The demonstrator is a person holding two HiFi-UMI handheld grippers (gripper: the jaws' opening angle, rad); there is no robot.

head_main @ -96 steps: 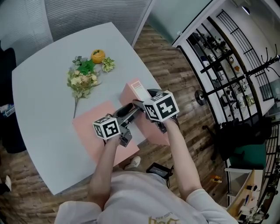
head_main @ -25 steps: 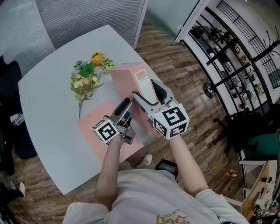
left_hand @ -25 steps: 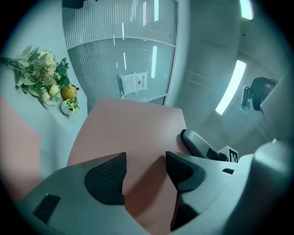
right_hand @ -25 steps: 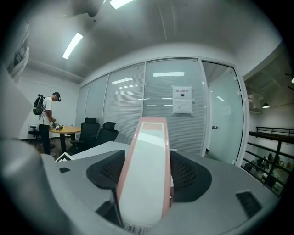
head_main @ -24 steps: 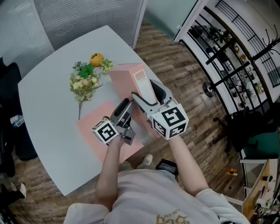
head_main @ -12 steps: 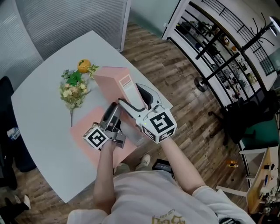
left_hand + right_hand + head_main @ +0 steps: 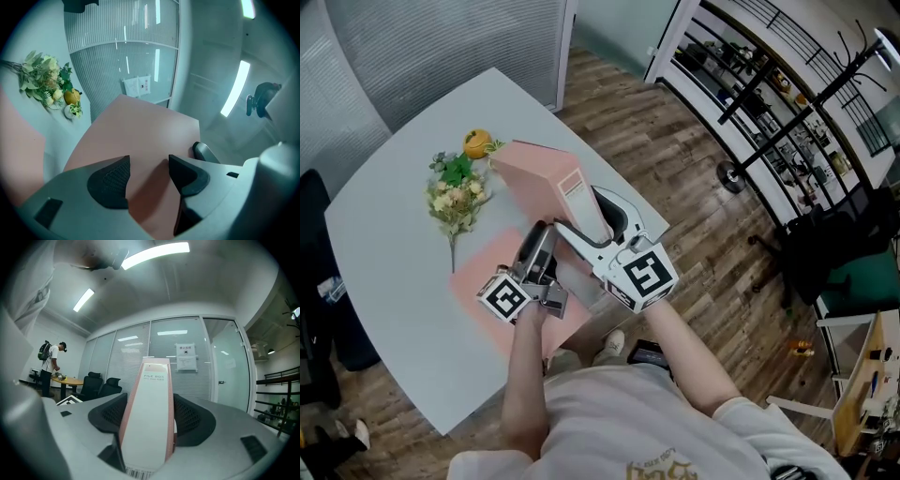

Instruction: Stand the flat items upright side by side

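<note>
The right gripper point(image 7: 149, 420) pinches the narrow white spine of a pink file box point(image 7: 539, 173), one pad pressed on each side; the box rises toward 12 o'clock between them. In the head view this box is raised on edge on the table point(image 7: 394, 234), reaching toward 11 o'clock from that gripper. The left gripper point(image 7: 147, 176) has its jaws spread, with the box's broad pink face just ahead of them and neither pad pressing on it. A second pink file box point(image 7: 483, 272) lies flat under the left gripper, at 7 o'clock from the raised one
</note>
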